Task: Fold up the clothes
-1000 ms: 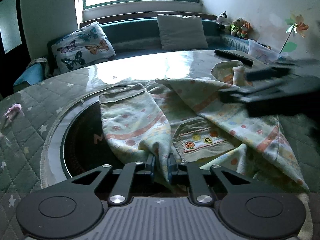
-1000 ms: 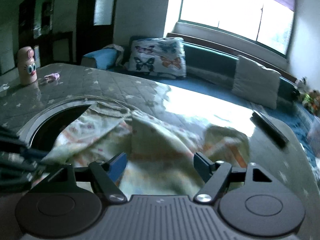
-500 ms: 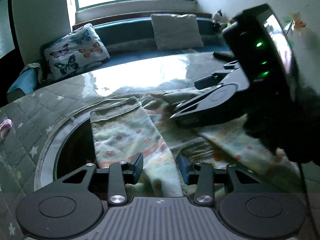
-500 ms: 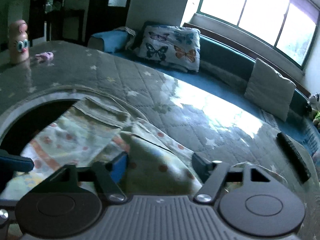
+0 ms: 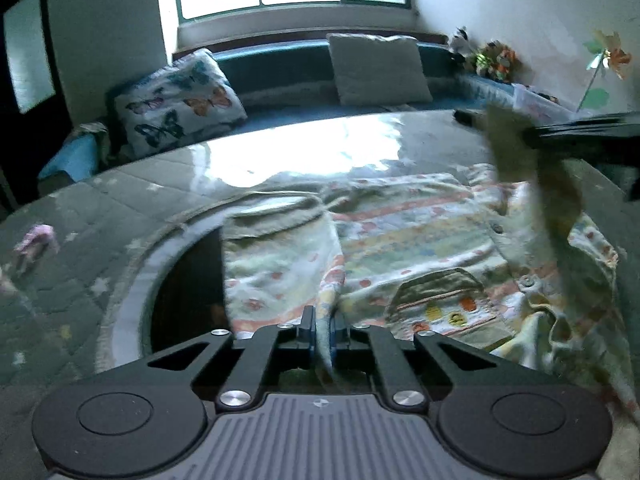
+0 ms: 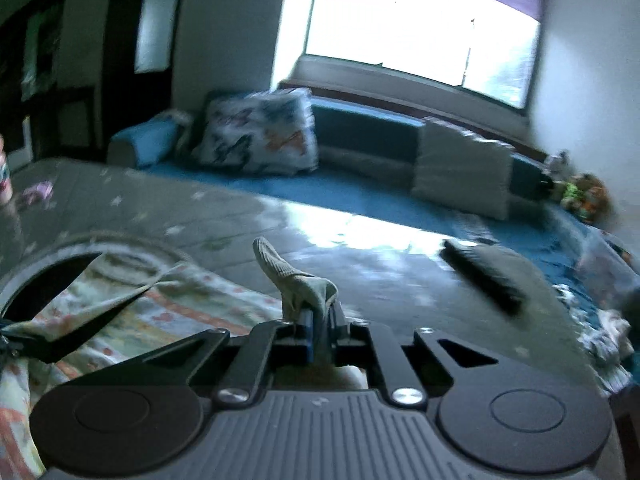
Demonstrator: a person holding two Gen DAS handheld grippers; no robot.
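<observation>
Tabletop (image 5: 120, 200): rumpled pastel garment (image 5: 400, 236)

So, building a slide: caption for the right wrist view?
Right gripper pinches a garment cuff above the table.

Right gripper (image 6: 319, 330) clamped on a fold of cloth

The patterned garment (image 6: 132, 320) lies spread at lower left on the quilted table (image 6: 248, 220) — a ribbed cuff (image 6: 276, 266) pokes up past the closed jaws. A dark remote (image 6: 486, 280) lies to the right, blurred.
</observation>
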